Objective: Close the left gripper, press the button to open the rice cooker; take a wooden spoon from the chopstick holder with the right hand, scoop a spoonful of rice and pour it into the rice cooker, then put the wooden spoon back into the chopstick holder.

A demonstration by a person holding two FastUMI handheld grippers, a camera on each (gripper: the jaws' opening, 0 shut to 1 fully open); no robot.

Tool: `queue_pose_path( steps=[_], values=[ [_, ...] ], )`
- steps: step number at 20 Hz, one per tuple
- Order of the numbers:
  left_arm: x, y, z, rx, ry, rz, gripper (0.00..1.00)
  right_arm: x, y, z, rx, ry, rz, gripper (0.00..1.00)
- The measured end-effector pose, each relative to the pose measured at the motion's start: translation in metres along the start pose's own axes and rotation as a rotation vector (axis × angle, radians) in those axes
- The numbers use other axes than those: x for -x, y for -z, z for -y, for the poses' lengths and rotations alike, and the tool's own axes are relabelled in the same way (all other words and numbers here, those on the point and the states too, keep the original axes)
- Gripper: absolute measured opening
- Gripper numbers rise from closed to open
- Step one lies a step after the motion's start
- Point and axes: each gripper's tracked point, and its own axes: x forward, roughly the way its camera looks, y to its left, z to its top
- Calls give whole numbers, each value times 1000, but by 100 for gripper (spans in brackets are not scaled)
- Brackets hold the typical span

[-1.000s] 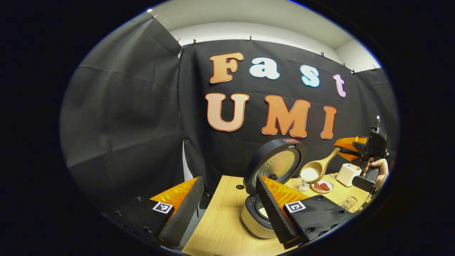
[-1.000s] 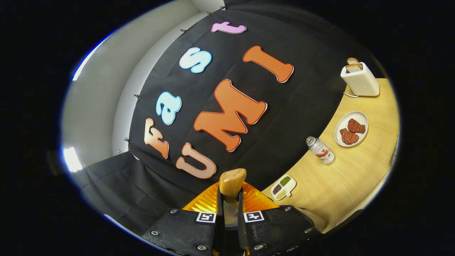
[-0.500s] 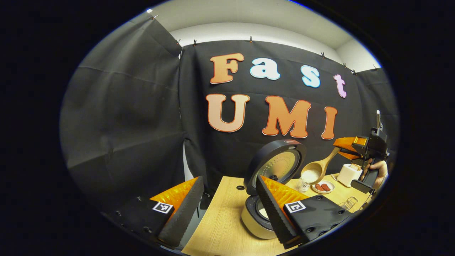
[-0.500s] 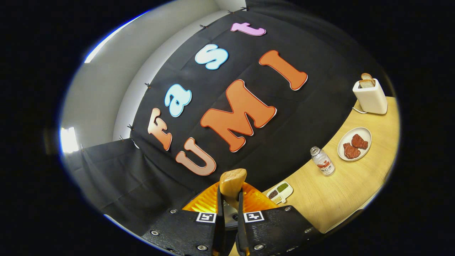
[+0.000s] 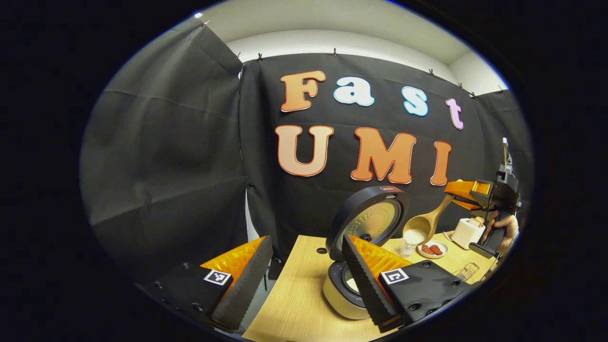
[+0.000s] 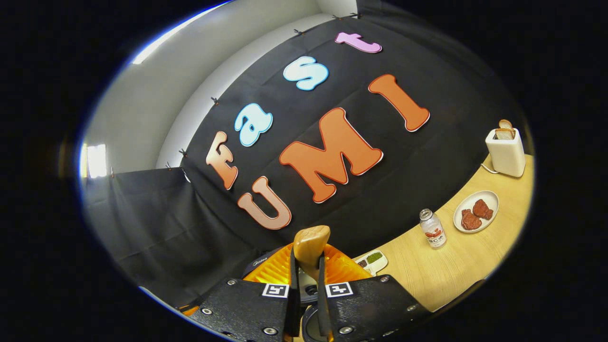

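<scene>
I saw the light wooden spoon (image 5: 424, 223) with its round bowl heaped with white rice, held in the air just right of the raised lid of the dark-lidded, cream-bodied rice cooker (image 5: 365, 228), which stood open on the pale wooden counter (image 5: 294, 294). From the left gripper view, my left gripper (image 5: 304, 278) had its fingers spread wide with nothing between them, and the right gripper (image 5: 468, 194) was far off to the right, gripped by a hand (image 5: 506, 225).

In the right gripper view, my right gripper (image 6: 306, 285) had both fingers pressed on the spoon's handle, whose rounded end (image 6: 311, 242) stuck up between them; the bowl lay out of sight there. That view also gave me the small clear bottle (image 6: 432, 229), the white plate of red-brown pieces (image 6: 476, 211), the white toaster with bread (image 6: 506, 151) and a little divided dish (image 6: 371, 259).

The cooker's front was cut off behind my left gripper's right finger (image 5: 368, 280).
</scene>
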Motion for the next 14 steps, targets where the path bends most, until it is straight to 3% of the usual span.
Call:
queue_pose_path(
  steps=[14],
  values=[
    [-1, 0, -1, -11, -13, 4, 96, -3, 8, -9, 182, -34, -15, 14]
  ],
)
